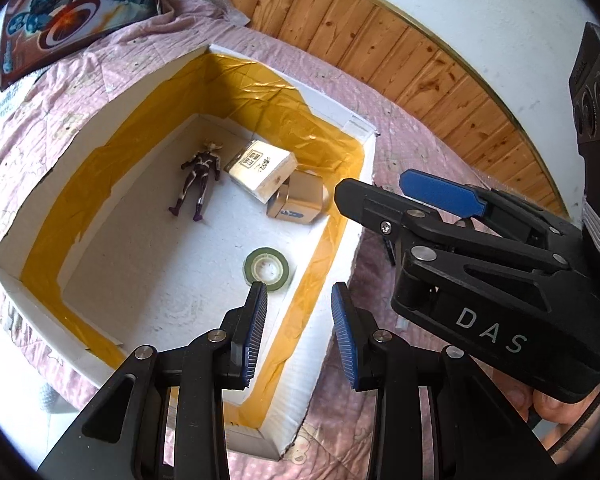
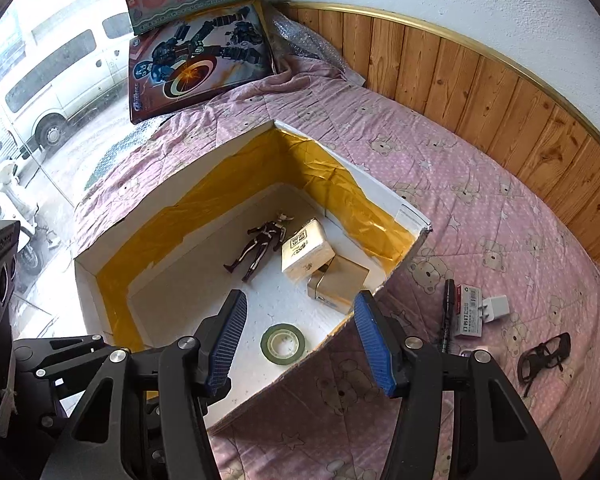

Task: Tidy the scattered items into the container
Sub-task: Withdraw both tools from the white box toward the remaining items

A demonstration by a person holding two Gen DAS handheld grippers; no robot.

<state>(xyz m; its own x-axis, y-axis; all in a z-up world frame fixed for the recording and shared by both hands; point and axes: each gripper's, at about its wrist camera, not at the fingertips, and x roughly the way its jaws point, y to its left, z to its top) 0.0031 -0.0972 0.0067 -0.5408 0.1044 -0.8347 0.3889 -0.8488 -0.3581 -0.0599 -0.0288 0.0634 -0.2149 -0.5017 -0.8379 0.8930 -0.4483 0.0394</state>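
A white foam container [image 2: 384, 196] lined with yellow tape sits on a pink bear-print quilt [image 2: 480, 184]. Inside lie a dark toy figure [image 2: 260, 246], a white box [image 2: 306, 250] leaning on a tan box [image 2: 338, 284], and a green tape roll [image 2: 283, 344]. Most of its floor is bare. Outside its right wall, on the quilt, lie a black marker [image 2: 447, 312], a staples box [image 2: 469, 310], a white charger [image 2: 496, 308] and black glasses [image 2: 544, 354]. The left gripper [image 1: 299, 328] and right gripper [image 2: 300, 340] hover over the near rim, fingers apart and holding nothing.
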